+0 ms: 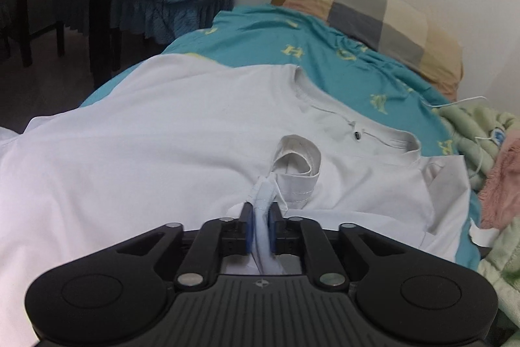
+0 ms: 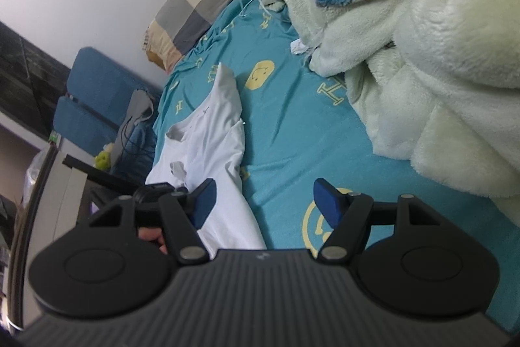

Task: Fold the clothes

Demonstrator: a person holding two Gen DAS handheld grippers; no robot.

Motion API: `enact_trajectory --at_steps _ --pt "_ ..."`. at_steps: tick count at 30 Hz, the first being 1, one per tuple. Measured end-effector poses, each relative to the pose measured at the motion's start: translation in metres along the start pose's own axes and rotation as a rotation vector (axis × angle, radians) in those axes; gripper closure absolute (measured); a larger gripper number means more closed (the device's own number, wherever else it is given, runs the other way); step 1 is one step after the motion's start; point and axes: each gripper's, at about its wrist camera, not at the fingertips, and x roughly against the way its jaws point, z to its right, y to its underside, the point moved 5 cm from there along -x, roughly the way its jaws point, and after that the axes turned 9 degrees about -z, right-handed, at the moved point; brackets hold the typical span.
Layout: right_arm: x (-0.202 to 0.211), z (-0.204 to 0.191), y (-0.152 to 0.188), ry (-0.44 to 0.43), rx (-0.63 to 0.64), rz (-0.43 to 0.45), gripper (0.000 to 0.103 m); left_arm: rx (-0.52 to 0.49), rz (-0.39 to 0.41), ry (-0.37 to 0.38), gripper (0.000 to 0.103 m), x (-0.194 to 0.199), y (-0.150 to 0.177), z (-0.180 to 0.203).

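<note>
On the bed's teal sheet (image 1: pixel 341 67), printed with yellow letters and smiley faces, your white T-shirt (image 1: pixel 146 145) lies spread flat. From the left wrist view it covers most of the near part of the bed, with its neckline (image 1: pixel 351 119) toward the far side and teal sheet showing beyond it. A thin white cord with a small dark bead (image 1: pixel 357 135) lies across the collar area.

Your left gripper (image 1: pixel 260 218) is clenched on a bunched fold of the shirt's white fabric; the cloth stands pinched between the two blue pads (image 1: pixel 248 223) and runs forward to a sleeve (image 1: pixel 297 171) whose cuff curls open just past the fingertips.

Your right gripper (image 2: pixel 265 204) is released, its blue pads (image 2: pixel 326 204) standing wide apart with nothing between them. It hovers over the sheet beside the shirt's near edge; the left pad is in front of white fabric, the right one over a yellow smiley face (image 2: pixel 313 226). Whether either pad touches the cloth cannot be told. Part of a hand (image 2: pixel 151 236) holding the other gripper shows at the lower left of this view.

At the bed's head end, against the white wall, sits a checked pillow (image 1: pixel 377 12) in beige and grey. A pale green fleece blanket (image 2: pixel 422 60) with a blue patch is heaped along the bed's right side, with a pink fuzzy fabric (image 1: pixel 500 184) next to it. Beyond the bed's far left corner stands a blue-covered chair (image 1: pixel 169 2).
</note>
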Motion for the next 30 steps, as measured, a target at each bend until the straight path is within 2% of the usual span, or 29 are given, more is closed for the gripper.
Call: enact_trajectory --at_steps 3,6,8,10,15,19,23,26,30 --pt "-0.005 -0.006 0.001 -0.003 0.032 -0.026 0.034 -0.064 -0.028 0.005 0.078 0.021 0.011 0.007" --pt "-0.002 -0.015 0.003 -0.004 0.088 -0.03 0.034 -0.143 -0.03 0.003 0.062 0.056 0.028 0.017" --pt "0.005 -0.022 0.004 0.005 0.133 -0.017 0.034 -0.209 -0.032 0.006 0.058 0.091 0.051 0.026" --pt "0.012 -0.028 0.006 0.008 0.17 -0.01 0.034 -0.246 -0.046 0.028 0.053 0.128 0.081 0.036" --pt "0.041 -0.037 0.014 0.001 0.249 0.013 0.034 -0.265 -0.129 0.119 0.052 0.208 0.175 0.048" --pt "0.067 -0.028 0.015 0.022 0.229 0.068 0.034 -0.359 -0.136 0.188 0.055 0.255 0.247 0.07" --pt "0.073 -0.016 0.01 0.051 0.188 0.092 0.034 -0.519 -0.177 0.196 0.055 0.266 0.308 0.102" --pt "0.069 -0.01 0.007 0.054 0.166 0.094 0.034 -0.572 -0.233 0.219 0.055 0.259 0.34 0.113" --pt "0.064 -0.008 0.006 0.042 0.167 0.082 0.034 -0.656 -0.273 0.212 0.057 0.239 0.361 0.121"
